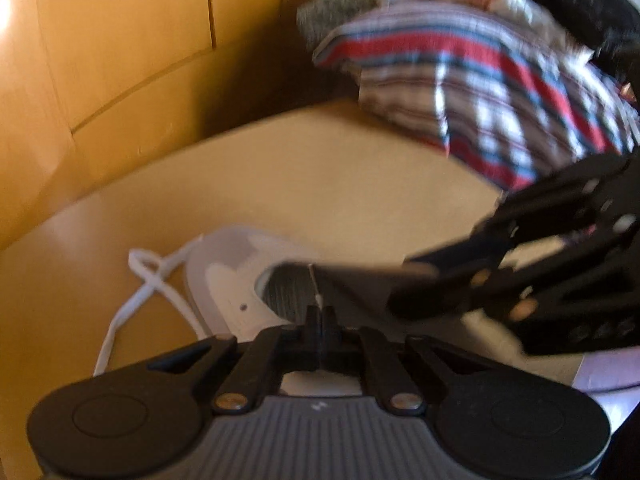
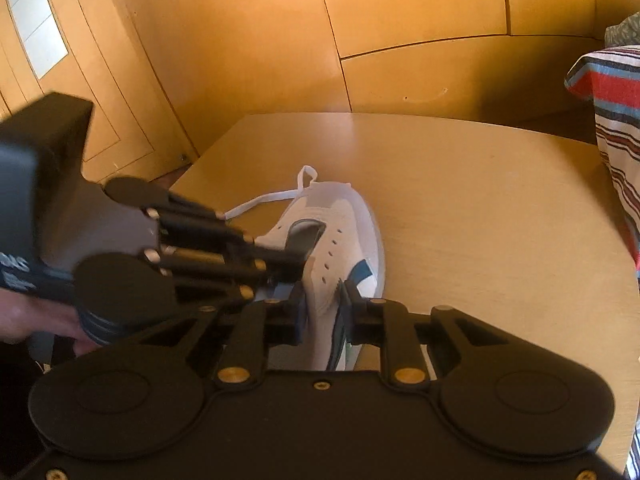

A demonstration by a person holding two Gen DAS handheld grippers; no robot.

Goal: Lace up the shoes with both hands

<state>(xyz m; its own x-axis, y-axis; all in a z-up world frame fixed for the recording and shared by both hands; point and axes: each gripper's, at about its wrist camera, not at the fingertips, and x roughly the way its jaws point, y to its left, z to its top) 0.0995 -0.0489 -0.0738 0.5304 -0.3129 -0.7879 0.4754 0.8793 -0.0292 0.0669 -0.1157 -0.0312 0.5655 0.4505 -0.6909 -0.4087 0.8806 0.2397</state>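
Note:
A white sneaker point(image 2: 340, 232) with blue trim lies on the wooden table point(image 2: 480, 200); it also shows in the left wrist view point(image 1: 224, 276). A white lace point(image 1: 140, 280) trails loose off its toe end; it also shows in the right wrist view point(image 2: 264, 202). My left gripper point(image 1: 319, 316) is shut on the lace tip point(image 1: 317, 292), over the shoe opening. My right gripper point(image 2: 323, 300) is shut on the shoe's eyelet flap. In the left wrist view the right gripper point(image 1: 404, 280) comes in from the right. In the right wrist view the left gripper point(image 2: 298, 260) comes in from the left.
Wooden cabinet panels point(image 2: 400, 20) stand behind the table. A striped cloth pile point(image 1: 480, 80) lies at the table's right side; it also shows in the right wrist view point(image 2: 616, 120). The table's far edge point(image 2: 360, 116) is near the shoe's toe.

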